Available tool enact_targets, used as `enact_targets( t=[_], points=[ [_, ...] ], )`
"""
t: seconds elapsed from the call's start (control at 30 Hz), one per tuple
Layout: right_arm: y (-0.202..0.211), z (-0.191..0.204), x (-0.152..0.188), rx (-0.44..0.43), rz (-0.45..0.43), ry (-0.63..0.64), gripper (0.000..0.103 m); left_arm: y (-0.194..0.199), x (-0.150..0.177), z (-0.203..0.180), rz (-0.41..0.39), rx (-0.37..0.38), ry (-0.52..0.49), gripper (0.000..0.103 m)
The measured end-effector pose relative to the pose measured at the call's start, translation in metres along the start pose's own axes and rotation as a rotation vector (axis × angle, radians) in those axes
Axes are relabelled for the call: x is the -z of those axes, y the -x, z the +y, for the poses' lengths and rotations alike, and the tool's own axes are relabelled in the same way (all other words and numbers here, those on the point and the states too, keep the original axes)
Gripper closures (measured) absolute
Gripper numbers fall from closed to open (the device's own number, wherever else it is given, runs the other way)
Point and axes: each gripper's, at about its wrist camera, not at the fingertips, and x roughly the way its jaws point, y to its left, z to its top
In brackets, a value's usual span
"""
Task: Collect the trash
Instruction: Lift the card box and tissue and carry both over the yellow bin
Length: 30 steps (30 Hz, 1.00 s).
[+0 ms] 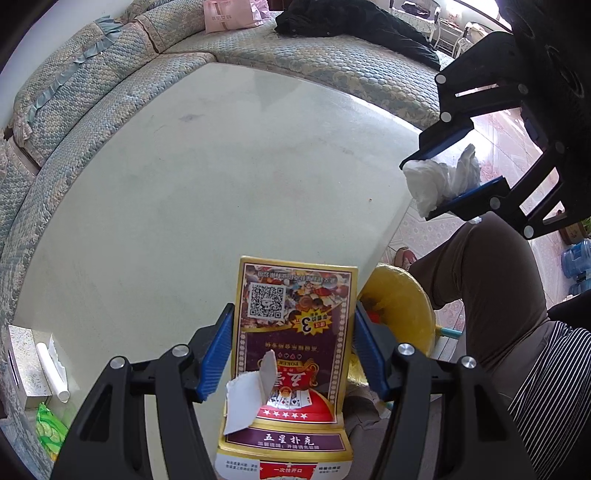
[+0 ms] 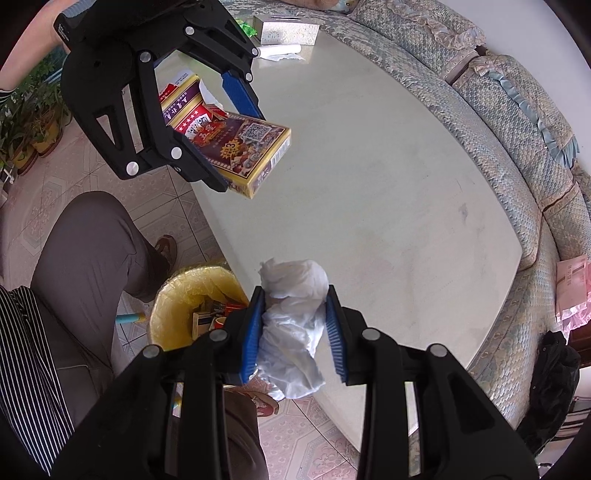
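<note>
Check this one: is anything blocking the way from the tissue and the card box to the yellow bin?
Nothing visible does. The right gripper holds the tissue beside the open bin; the left gripper holds the card box near the bin's rim.

Opened gold card box (image 1: 291, 354) held up above desk edge; crumpled white tissue (image 2: 295, 325) squeezed nearby; yellow-lined bin (image 2: 184, 295) below.

The table (image 1: 192, 192) has a pale, smooth top with a few faint stains and small specks. At one far corner a silver patterned tissue box (image 2: 290, 31) lies on it, and just beside the box a white paper roll (image 2: 279, 50) with a torn end. A green plastic wrapper (image 1: 50, 430) lies near the box too. The tiled floor (image 2: 122, 192) carries a bin lined with a yellow bag (image 2: 184, 295), close to the table's edge.
</note>
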Motion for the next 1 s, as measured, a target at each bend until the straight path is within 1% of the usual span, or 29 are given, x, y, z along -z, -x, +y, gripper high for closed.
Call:
enact_targets(
  t=[0.07,0.1,0.17,0.2,0.27,0.4,0.43,0.5,0.53,0.57,0.63,0.67,0.8,0.97,1.0],
  points=[
    [0.000,0.007,0.002,-0.005,0.001,0.000,0.071,-0.003,0.005,-0.003,0.000,-0.008,0.002,0.043],
    [0.000,0.009,0.003,-0.004,0.001,0.001,0.071,-0.005,0.009,-0.005,0.006,0.004,0.011,0.043],
    [0.000,0.014,0.005,-0.008,-0.001,0.002,0.071,-0.007,0.013,-0.010,0.003,-0.013,0.013,0.043],
    [0.000,0.016,0.006,-0.007,-0.003,0.002,0.071,-0.008,0.015,-0.011,0.006,-0.001,0.023,0.043],
    [0.001,0.019,0.007,-0.010,-0.006,0.002,0.071,-0.007,0.018,-0.015,-0.005,-0.015,0.030,0.043],
    [0.003,0.023,0.010,-0.014,-0.011,0.001,0.071,-0.007,0.023,-0.018,-0.016,-0.009,0.051,0.043],
    [0.004,0.023,0.011,-0.014,-0.012,0.000,0.071,-0.007,0.023,-0.019,-0.019,-0.020,0.049,0.043],
    [0.005,0.024,0.012,-0.014,-0.013,0.001,0.071,-0.008,0.025,-0.021,-0.016,-0.011,0.054,0.043],
    [0.005,0.026,0.014,-0.015,-0.015,0.002,0.071,-0.008,0.026,-0.023,-0.019,-0.023,0.054,0.043],
    [0.006,0.026,0.014,-0.015,-0.017,0.001,0.071,-0.008,0.026,-0.024,-0.015,-0.011,0.065,0.043],
    [0.008,0.027,0.015,-0.016,-0.020,0.001,0.071,-0.007,0.027,-0.027,-0.020,-0.020,0.062,0.043],
    [0.008,0.027,0.016,-0.016,-0.020,0.001,0.071,-0.007,0.028,-0.027,-0.018,-0.009,0.066,0.043],
    [0.011,0.028,0.017,-0.012,-0.019,0.003,0.071,-0.002,0.025,-0.027,-0.028,-0.017,0.060,0.043],
    [0.013,0.029,0.018,-0.012,-0.020,0.001,0.071,0.001,0.025,-0.028,-0.027,-0.010,0.060,0.043],
    [0.014,0.029,0.018,-0.010,-0.019,0.003,0.071,0.002,0.024,-0.029,-0.029,-0.020,0.058,0.043]
  ],
)
